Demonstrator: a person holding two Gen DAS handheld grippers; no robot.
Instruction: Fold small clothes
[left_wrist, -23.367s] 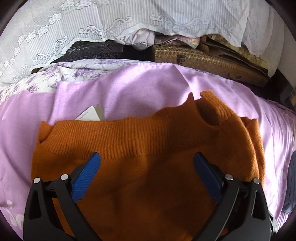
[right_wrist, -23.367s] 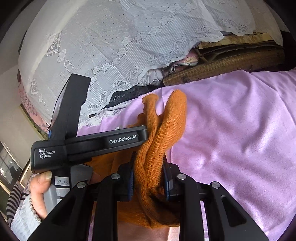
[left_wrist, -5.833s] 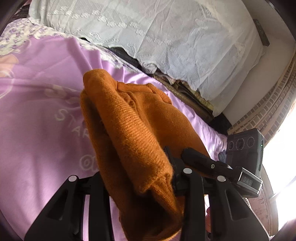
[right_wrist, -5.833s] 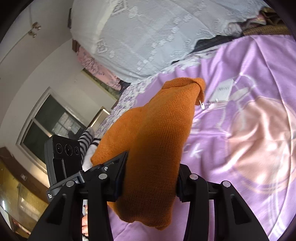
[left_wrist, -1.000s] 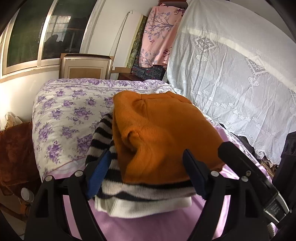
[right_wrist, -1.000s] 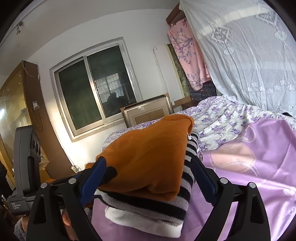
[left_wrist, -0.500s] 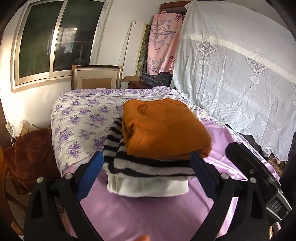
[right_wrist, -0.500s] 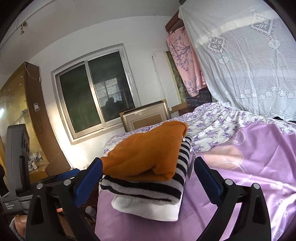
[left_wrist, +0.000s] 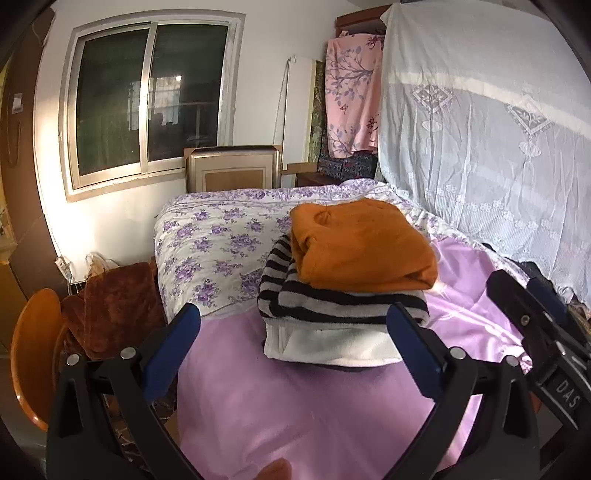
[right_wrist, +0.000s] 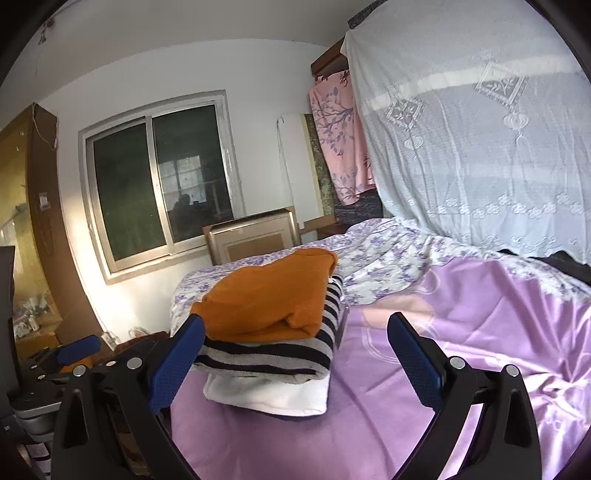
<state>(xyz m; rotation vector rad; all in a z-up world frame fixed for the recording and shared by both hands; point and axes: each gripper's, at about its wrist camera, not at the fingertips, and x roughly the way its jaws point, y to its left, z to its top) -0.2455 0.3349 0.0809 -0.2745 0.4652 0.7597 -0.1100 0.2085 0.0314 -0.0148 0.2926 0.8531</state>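
Folded orange sweater (left_wrist: 364, 245) lies on top of a striped garment (left_wrist: 332, 306), ahead of both tongs.

The pile rests on the purple bedsheet (left_wrist: 306, 402), near the flowered cover (left_wrist: 218, 243). The left gripper (left_wrist: 295, 345) has just been opening; its jaws now stand wide apart with nothing between them, the pile beyond the blue pads. The right gripper (right_wrist: 295, 349) is also fully spread and holds nothing, and the pile lies ahead toward its left finger, perhaps just clear of it, as the view is distorted.
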